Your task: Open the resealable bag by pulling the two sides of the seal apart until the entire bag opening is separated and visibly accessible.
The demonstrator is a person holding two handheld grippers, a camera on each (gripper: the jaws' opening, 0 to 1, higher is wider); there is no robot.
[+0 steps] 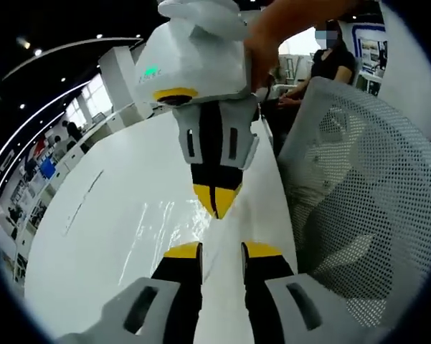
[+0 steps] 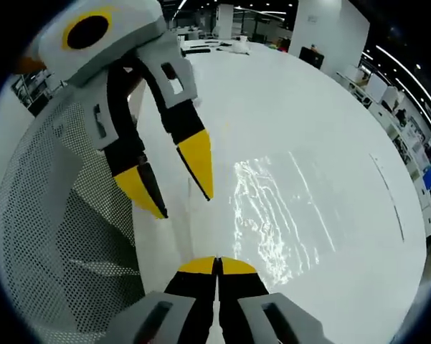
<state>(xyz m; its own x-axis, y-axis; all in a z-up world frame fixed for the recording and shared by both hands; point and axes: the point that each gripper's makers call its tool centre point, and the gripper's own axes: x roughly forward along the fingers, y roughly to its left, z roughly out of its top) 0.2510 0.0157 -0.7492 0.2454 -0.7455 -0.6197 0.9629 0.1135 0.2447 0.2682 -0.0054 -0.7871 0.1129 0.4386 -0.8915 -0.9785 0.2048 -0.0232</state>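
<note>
Pinching its two yellow tips tight together, the right gripper (image 2: 216, 266) sits at the near edge of the clear resealable bag (image 2: 283, 211). I cannot tell if a bit of the bag's edge is caught between the tips. In the left gripper view this same gripper (image 1: 215, 203) points down from above, tips closed, touching the bag's (image 1: 154, 226) edge.

The left gripper (image 1: 221, 251) has its jaws spread apart, with a gap between the yellow tips. It hangs just beside the bag's edge. In the right gripper view it (image 2: 173, 179) comes in from the upper left, also spread.

The shiny, see-through bag lies flat on a white table (image 2: 294, 93). A grey mesh chair (image 1: 362, 193) stands next to the table. A person's hand (image 1: 269, 54) holds the right gripper.
</note>
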